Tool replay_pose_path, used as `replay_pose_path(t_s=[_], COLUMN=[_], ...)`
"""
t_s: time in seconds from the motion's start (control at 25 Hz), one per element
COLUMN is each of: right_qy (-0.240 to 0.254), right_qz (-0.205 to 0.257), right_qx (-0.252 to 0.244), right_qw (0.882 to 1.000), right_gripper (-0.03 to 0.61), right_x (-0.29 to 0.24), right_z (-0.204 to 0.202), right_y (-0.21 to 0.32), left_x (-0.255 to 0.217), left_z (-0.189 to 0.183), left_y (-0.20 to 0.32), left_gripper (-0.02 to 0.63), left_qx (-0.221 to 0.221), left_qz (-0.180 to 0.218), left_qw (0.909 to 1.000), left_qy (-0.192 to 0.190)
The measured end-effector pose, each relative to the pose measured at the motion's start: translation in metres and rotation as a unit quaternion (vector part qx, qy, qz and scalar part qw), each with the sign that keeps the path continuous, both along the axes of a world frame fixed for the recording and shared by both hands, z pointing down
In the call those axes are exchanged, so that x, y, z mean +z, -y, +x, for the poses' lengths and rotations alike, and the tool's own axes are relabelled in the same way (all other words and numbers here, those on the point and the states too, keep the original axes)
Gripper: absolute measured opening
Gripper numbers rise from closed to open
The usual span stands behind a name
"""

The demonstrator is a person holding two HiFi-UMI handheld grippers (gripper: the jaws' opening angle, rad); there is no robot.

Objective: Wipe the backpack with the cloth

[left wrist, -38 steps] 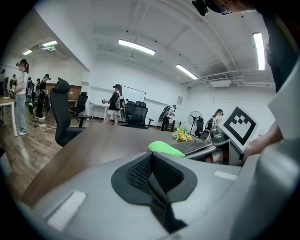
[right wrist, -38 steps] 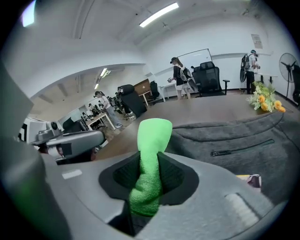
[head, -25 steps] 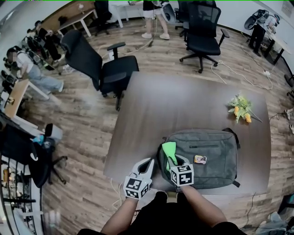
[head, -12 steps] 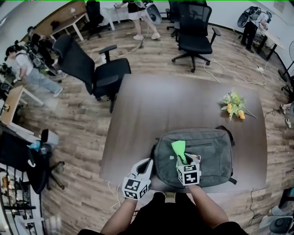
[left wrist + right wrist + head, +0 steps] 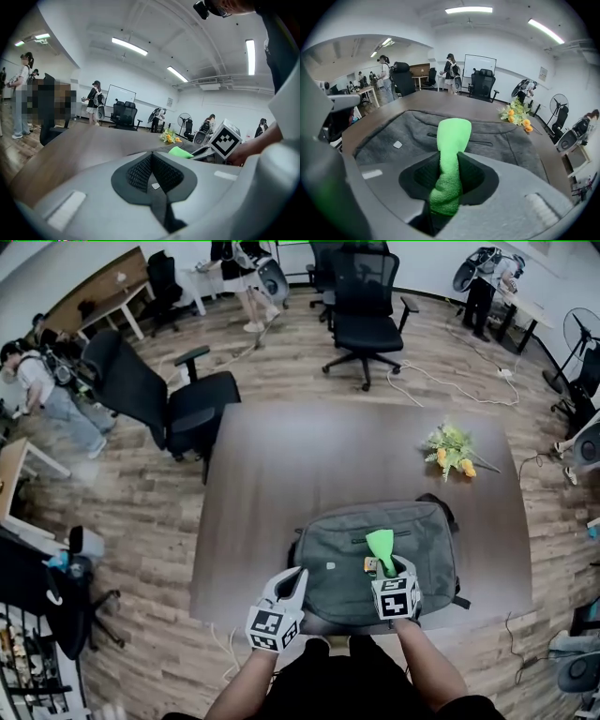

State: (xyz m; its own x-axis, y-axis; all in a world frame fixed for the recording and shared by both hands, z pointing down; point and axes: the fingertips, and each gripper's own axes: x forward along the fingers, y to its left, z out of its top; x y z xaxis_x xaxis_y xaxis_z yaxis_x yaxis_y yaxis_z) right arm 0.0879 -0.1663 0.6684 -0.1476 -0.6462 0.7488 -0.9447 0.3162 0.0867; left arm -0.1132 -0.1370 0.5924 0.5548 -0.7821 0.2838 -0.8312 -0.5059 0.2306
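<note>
My left gripper (image 5: 294,578) sits just off the backpack's (image 5: 330,542) left near corner. Its fingers are clenched together with nothing between them. The grey backpack lies flat on the brown table (image 5: 281,460), close to the edge nearest me, with its zip pocket facing up. Over the middle of the backpack, right of that empty gripper, a green cloth (image 5: 451,154) stands out ahead of my right gripper (image 5: 385,567). That gripper's fingers are pinched tight on the cloth's bunched lower end. The free end reaches forward across the backpack's top, and I cannot tell whether it touches the fabric. Beyond the backpack's far right corner, well apart from it, a small bunch of flowers (image 5: 452,448) lies on the table.
</note>
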Motion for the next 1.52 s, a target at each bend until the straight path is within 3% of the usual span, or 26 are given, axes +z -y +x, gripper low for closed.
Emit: replay_pose_path(t_s=[0.32, 0.6, 1.16, 1.32, 1.52], right_qy=[-0.052, -0.109, -0.115, -0.115, -0.076], right_qz=[0.006, 0.005, 0.018, 0.041, 0.052], right_qx=[0.038, 0.042, 0.118, 0.12, 0.111], right_qw=[0.998, 0.993, 0.986, 0.985, 0.99], right_gripper=[0.101, 0.102, 0.101, 0.101, 0.101], right_x=[-0.007, -0.018, -0.036, -0.046, -0.05], right_z=[0.055, 0.086, 0.147, 0.145, 0.125], right_y=[-0.006, -0.006, -0.01, -0.007, -0.006], left_x=[0.003, 0.006, 0.017, 0.021, 0.022], left_z=[0.008, 0.021, 0.025, 0.017, 0.005], left_y=[0.002, 0.0, -0.004, -0.002, 0.002], left_gripper=[0.019, 0.019, 0.018, 0.02, 0.019], left_qx=[0.014, 0.034, 0.054, 0.049, 0.036], left_qz=[0.004, -0.003, 0.005, 0.003, 0.001], left_qw=[0.9999, 0.9994, 0.9978, 0.9978, 0.9982], left_qy=[-0.004, -0.008, 0.038, 0.044, 0.048])
